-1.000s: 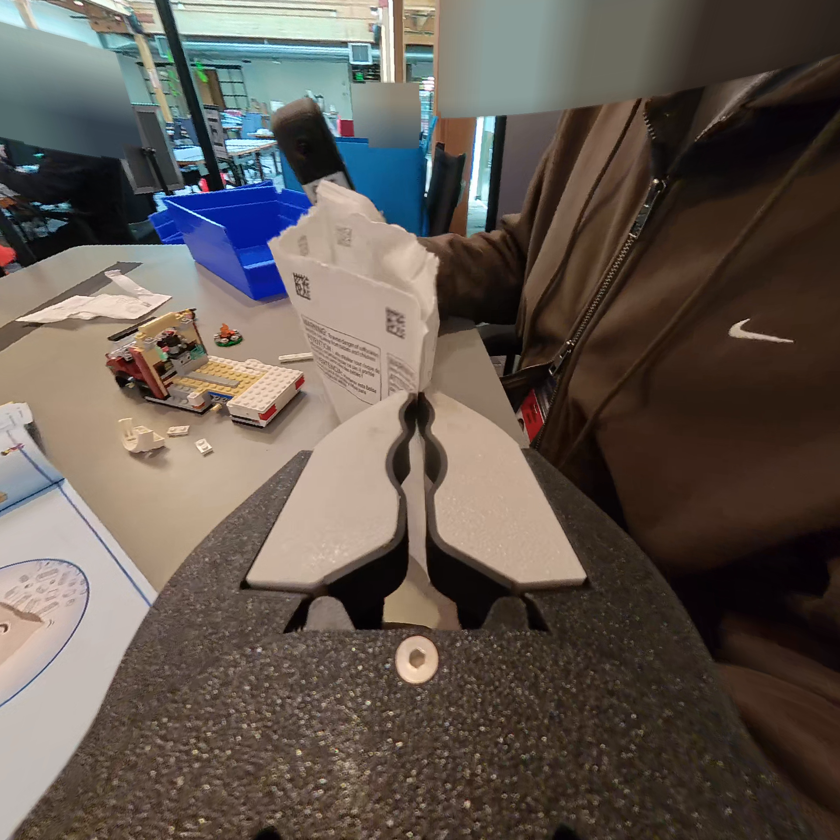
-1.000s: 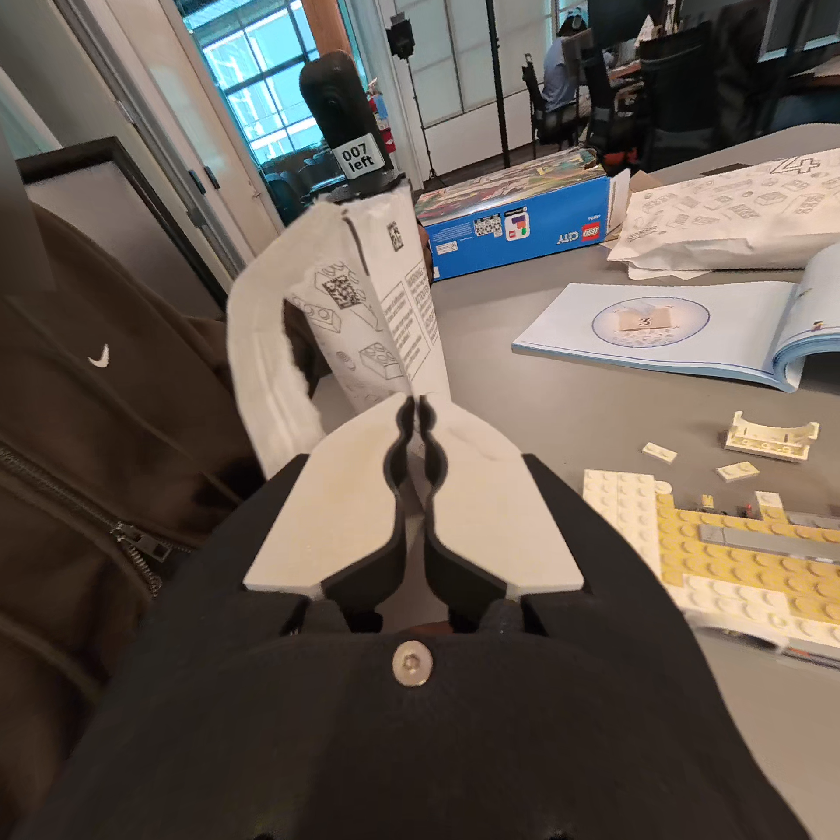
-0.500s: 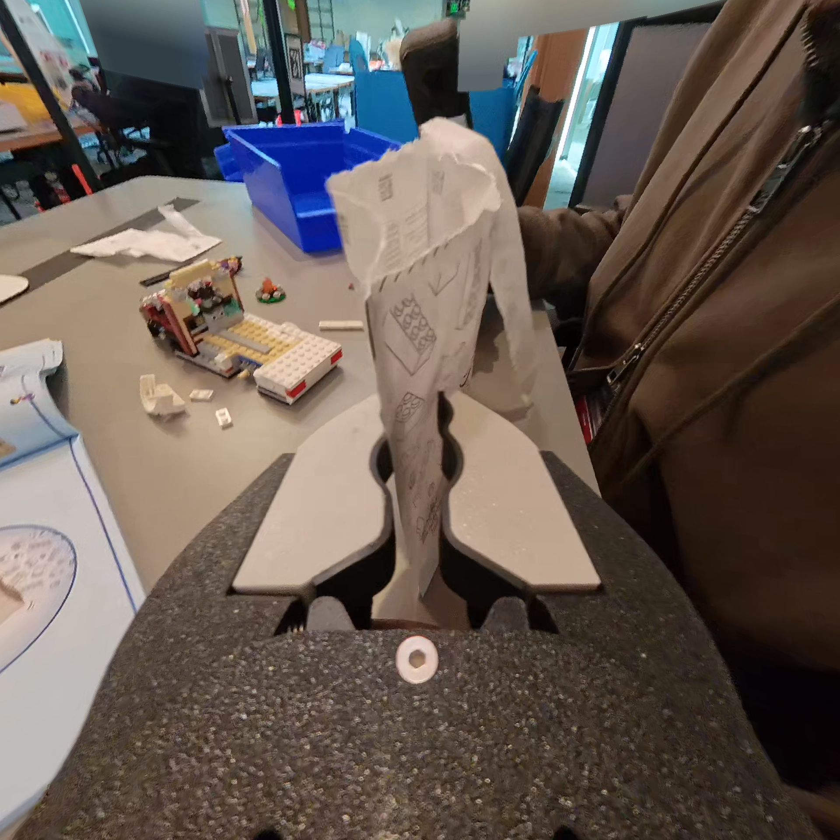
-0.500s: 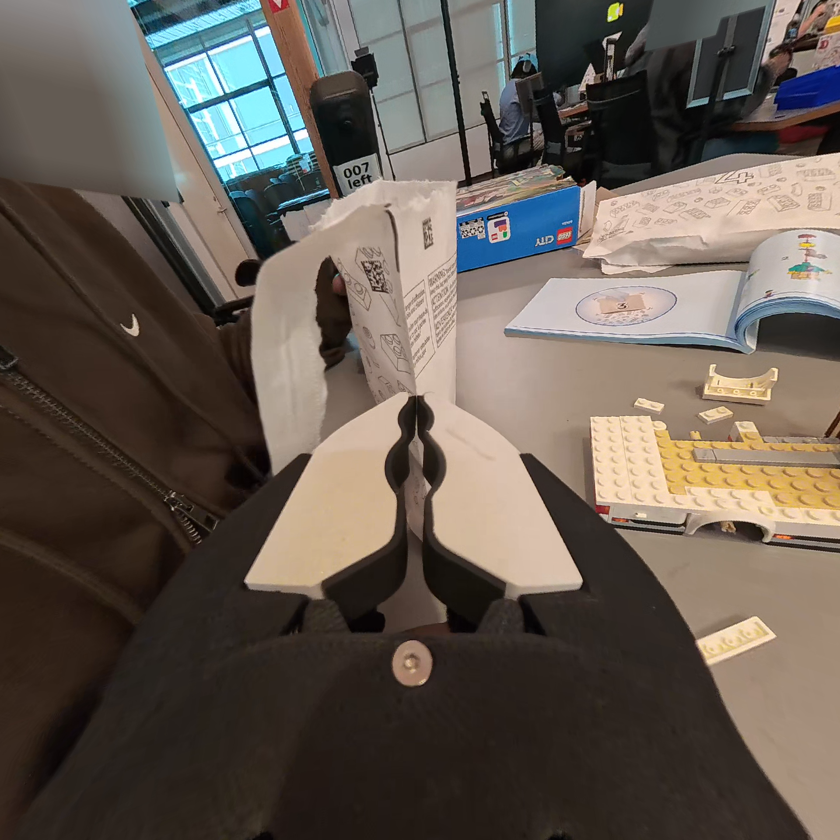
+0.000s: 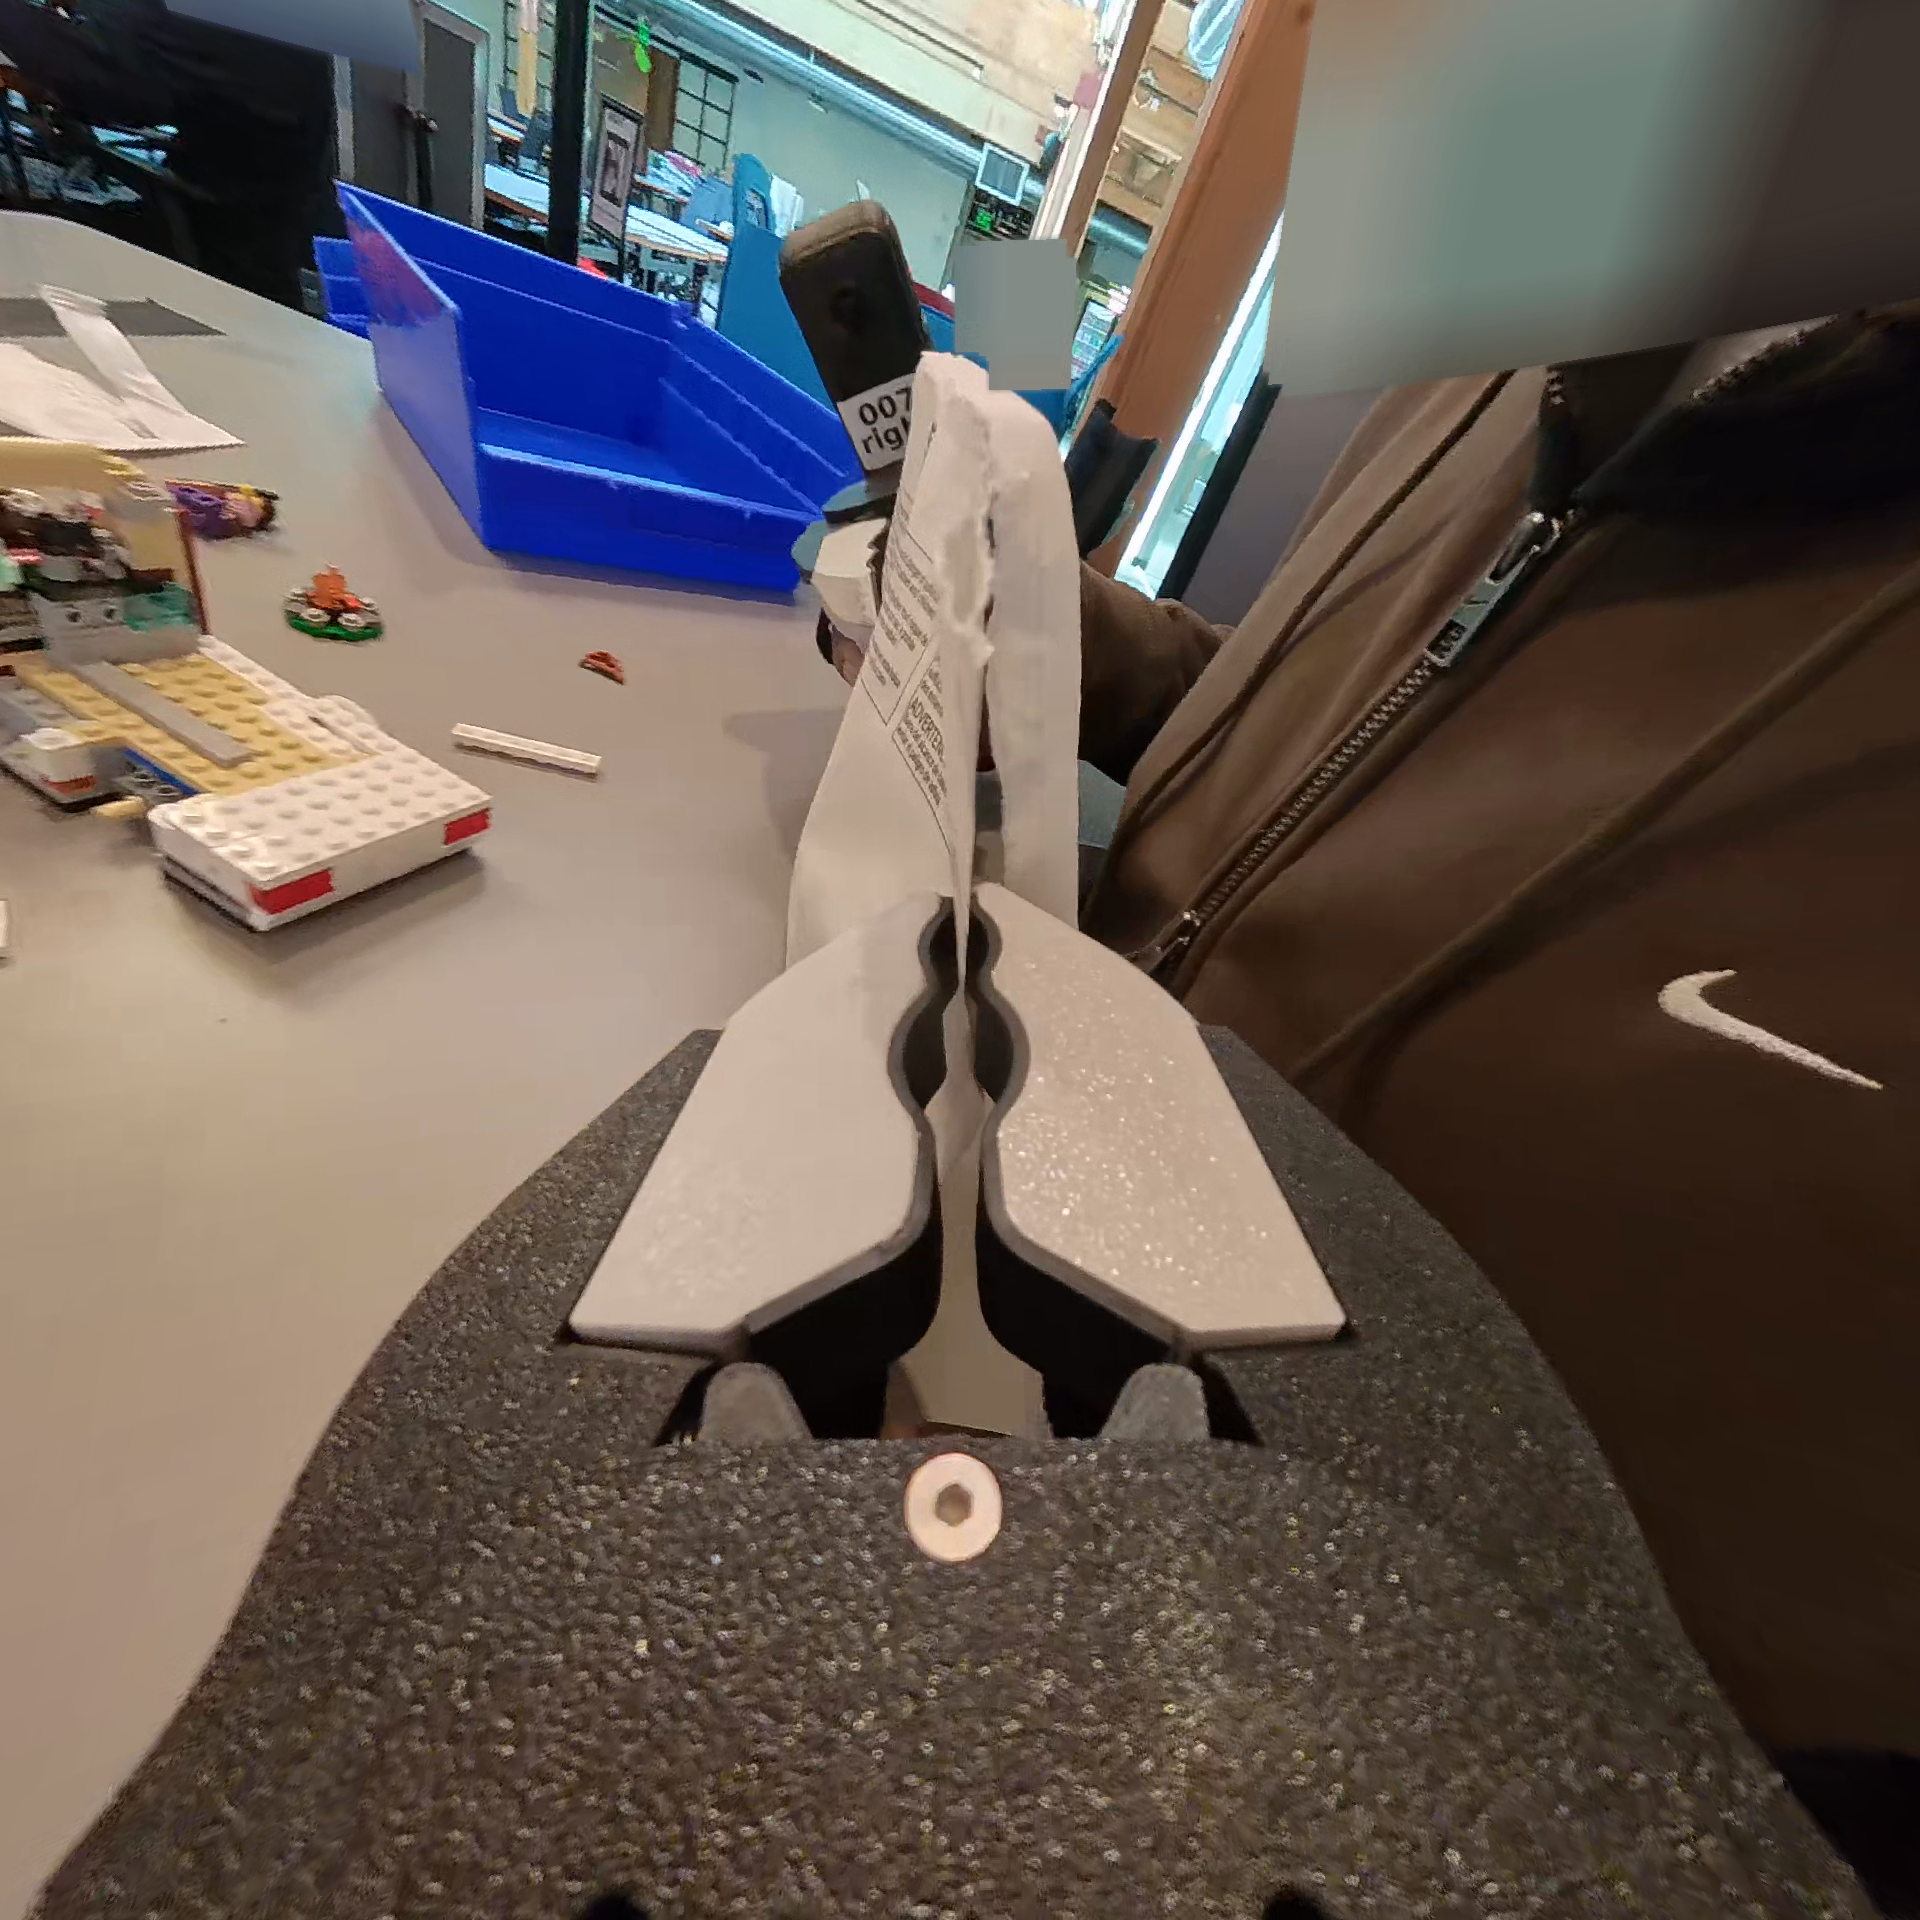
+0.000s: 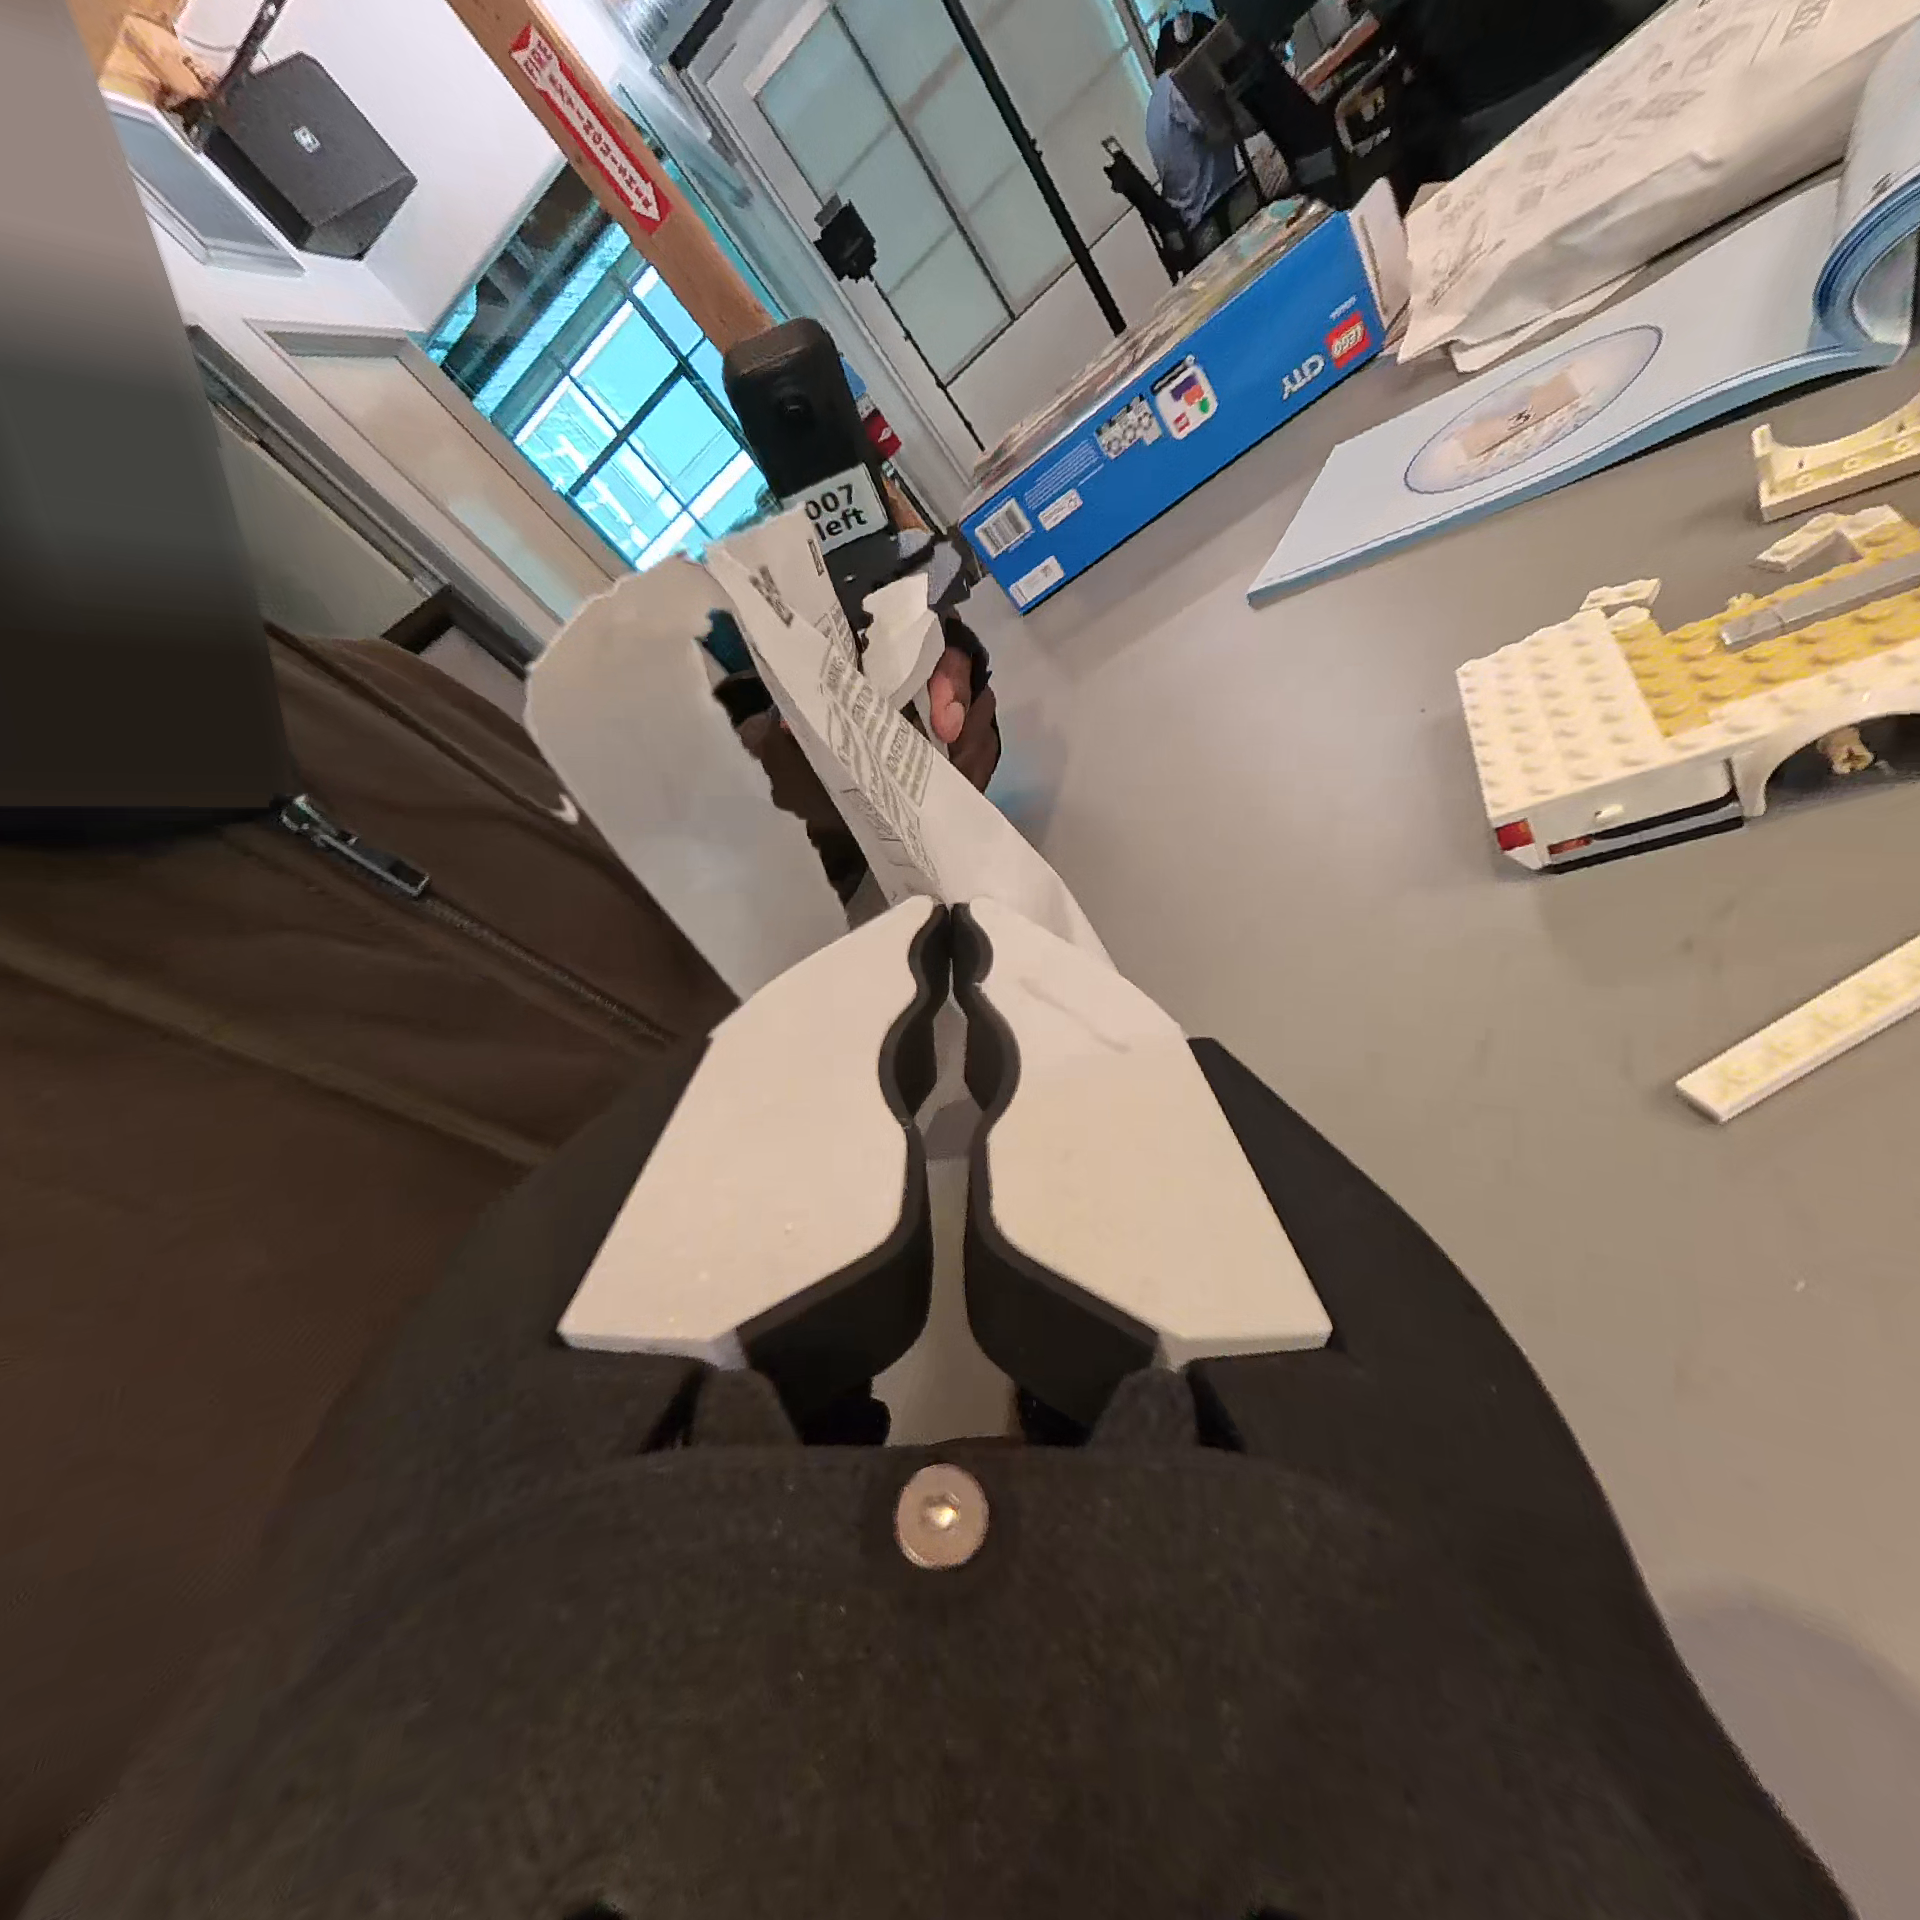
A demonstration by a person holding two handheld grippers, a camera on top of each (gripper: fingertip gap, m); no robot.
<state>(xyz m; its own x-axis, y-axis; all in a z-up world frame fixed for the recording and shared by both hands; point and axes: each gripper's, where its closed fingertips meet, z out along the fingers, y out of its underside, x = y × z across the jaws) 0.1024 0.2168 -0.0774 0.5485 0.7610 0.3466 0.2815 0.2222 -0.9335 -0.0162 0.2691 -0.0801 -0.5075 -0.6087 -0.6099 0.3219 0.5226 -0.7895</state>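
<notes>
Left gripper (image 5: 958,920), lower centre of the left wrist view: jaws closed narrow, pinching a white paper bag (image 5: 935,686) that rises from the tips toward frame centre; the sheet runs down through the slot between the fingers (image 5: 1091,1049). Bag top is torn and ragged, with black printed text panels on one face.

Right gripper (image 6: 951,914), lower centre of the right wrist view: jaws also closed tight on the same paper bag (image 6: 894,769), pads pressed at the tips. Bag slants up to the left of centre, torn open at the top, with a plain white flap (image 6: 644,769) hanging on the left side.

Each view shows the other gripper behind the bag, upper centre, with a black camera stalk bearing a small white label with printed writing (image 6: 836,509).

Bag is held in the air above the near edge of the grey bench (image 5: 312,1091), close to the person's brown zip jacket (image 5: 1558,831), which carries a small white logo mark.

Left of the left view: partly built brick model (image 5: 260,769), loose white bar piece (image 5: 525,750), blue bin (image 5: 623,447).
Right of the right view: blue toy box with logos and barcode (image 6: 1174,416), open instruction booklet (image 6: 1558,416), white and tan brick plate build (image 6: 1662,717)
</notes>
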